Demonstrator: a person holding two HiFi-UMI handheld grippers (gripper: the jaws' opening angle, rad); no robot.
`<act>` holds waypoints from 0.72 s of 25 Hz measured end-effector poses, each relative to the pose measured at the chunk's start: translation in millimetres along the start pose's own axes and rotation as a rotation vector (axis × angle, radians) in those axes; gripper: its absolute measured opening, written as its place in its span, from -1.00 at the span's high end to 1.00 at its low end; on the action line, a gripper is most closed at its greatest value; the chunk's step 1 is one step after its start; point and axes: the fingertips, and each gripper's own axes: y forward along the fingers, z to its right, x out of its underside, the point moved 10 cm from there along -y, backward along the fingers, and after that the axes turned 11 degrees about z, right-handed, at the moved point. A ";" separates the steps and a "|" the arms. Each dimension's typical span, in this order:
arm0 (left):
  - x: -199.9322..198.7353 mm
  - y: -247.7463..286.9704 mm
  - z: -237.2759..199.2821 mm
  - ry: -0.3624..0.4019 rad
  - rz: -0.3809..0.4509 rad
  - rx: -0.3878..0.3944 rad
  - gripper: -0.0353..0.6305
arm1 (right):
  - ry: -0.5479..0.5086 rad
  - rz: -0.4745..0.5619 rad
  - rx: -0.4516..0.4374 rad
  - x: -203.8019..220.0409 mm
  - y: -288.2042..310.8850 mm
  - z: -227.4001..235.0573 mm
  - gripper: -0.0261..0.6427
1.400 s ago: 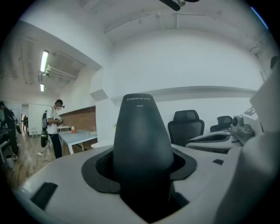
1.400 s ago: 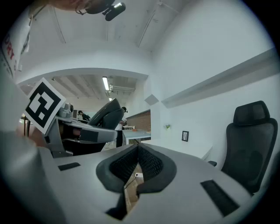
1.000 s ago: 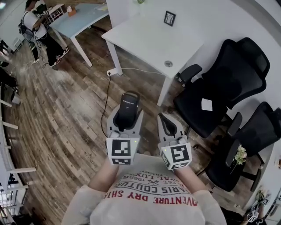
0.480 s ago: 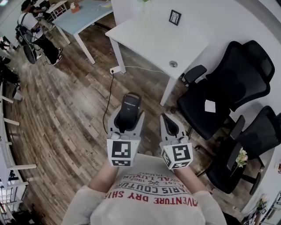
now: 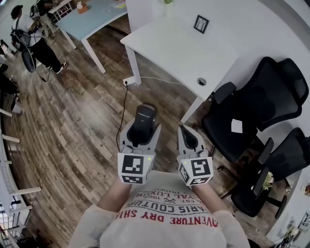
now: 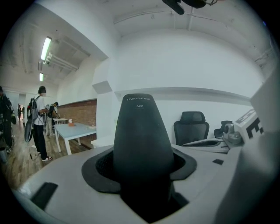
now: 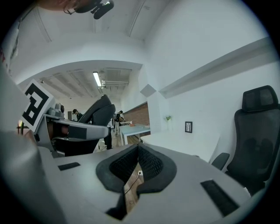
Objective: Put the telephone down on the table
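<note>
A black telephone handset point(image 5: 144, 117) stands upright between the jaws of my left gripper point(image 5: 141, 131), which is shut on its lower part. In the left gripper view the telephone point(image 6: 142, 135) fills the centre and hides what lies beyond it. My right gripper point(image 5: 184, 131) is held beside the left one, shut, with nothing in it; its dark pads point(image 7: 148, 164) meet at the tip. Both grippers hover over the wooden floor, short of the white table point(image 5: 169, 46), which stands ahead and slightly to the right.
A small framed picture point(image 5: 201, 23) stands on the white table. Black office chairs point(image 5: 261, 101) crowd the right side. A power strip with a black cable point(image 5: 128, 80) lies by the table leg. A blue table point(image 5: 94, 14) and a person point(image 5: 34, 43) are at far left.
The head view has shifted: the white table and chairs have slid right and sit a little nearer. Both grippers keep the same pose, the telephone still held.
</note>
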 end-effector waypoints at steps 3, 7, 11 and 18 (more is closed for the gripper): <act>-3.9 17.5 -41.8 -0.015 0.000 0.018 0.02 | -0.008 -0.004 0.011 -1.5 39.3 -13.9 0.85; -8.5 40.3 -97.4 -0.028 -0.006 0.049 0.02 | -0.018 -0.009 0.048 -4.9 89.8 -33.4 0.85; -9.5 60.5 -149.6 -0.028 -0.012 0.078 0.02 | -0.017 -0.025 0.082 -0.3 136.3 -50.5 0.85; -3.5 83.3 -221.9 -0.046 -0.017 0.109 0.02 | -0.067 -0.016 0.088 2.5 199.7 -84.4 0.85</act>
